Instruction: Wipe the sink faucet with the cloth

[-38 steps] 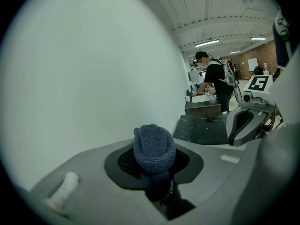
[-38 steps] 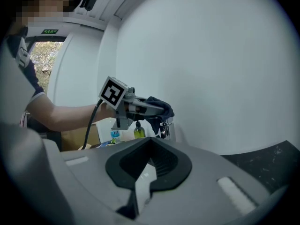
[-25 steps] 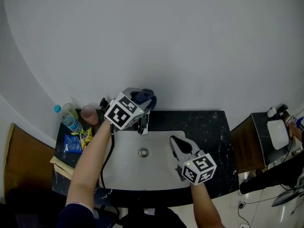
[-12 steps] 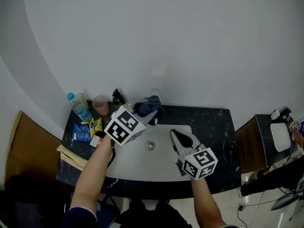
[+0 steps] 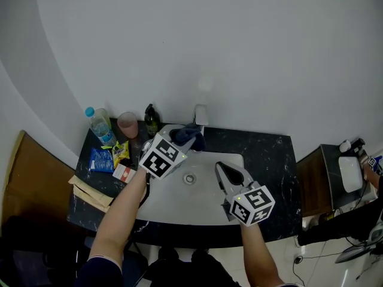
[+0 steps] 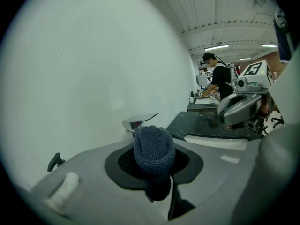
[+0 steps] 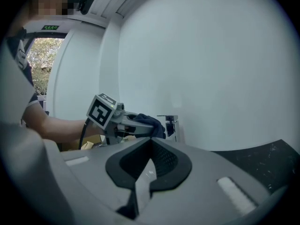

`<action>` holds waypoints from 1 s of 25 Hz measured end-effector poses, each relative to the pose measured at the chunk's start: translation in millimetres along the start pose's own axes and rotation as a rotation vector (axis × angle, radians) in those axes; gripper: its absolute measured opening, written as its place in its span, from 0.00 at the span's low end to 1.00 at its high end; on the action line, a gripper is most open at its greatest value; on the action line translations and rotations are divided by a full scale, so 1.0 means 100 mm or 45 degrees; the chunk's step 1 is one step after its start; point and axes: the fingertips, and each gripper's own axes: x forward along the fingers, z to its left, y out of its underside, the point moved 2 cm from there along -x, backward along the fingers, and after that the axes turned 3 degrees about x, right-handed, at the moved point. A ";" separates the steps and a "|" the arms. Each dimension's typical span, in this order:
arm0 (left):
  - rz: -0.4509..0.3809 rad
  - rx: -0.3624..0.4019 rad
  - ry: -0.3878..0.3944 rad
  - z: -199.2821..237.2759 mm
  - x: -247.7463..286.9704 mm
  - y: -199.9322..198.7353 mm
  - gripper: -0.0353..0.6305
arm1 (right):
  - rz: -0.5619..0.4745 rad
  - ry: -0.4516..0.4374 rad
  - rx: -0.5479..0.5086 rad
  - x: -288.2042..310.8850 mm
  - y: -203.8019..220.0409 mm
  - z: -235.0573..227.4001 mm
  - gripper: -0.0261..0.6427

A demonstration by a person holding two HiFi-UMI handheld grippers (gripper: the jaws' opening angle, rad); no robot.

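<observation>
The left tongs (image 5: 181,139), clamped on the dark blue knitted cloth (image 6: 153,149), have slid across and dropped a little over the last second. The cloth now sits just in front of the chrome square-topped faucet (image 5: 200,113), at the back of the white sink (image 5: 167,205) in the black marbled bench (image 5: 269,154). I judge a wiping stroke is under way. The right tongs (image 5: 221,168), shut and empty, hang over the basin.

The left gripper view shows the spout peeking out from behind the cloth. The right gripper view shows the two side on and close together, though I cannot tell if they touch.
</observation>
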 end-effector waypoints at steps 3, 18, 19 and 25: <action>-0.018 -0.025 -0.035 0.16 0.21 0.07 0.20 | 0.023 0.040 -0.003 0.00 0.04 -0.06 0.05; -0.052 -0.164 -0.222 0.49 0.32 0.14 0.20 | 0.019 -0.040 -0.063 0.46 -0.10 -0.53 0.05; -0.042 -0.153 -0.227 0.47 0.33 0.13 0.20 | 0.024 -0.066 -0.061 0.50 -0.10 -0.55 0.05; -0.038 -0.125 -0.187 0.37 0.34 0.12 0.20 | 0.073 -0.233 -0.141 0.80 -0.05 -0.27 0.18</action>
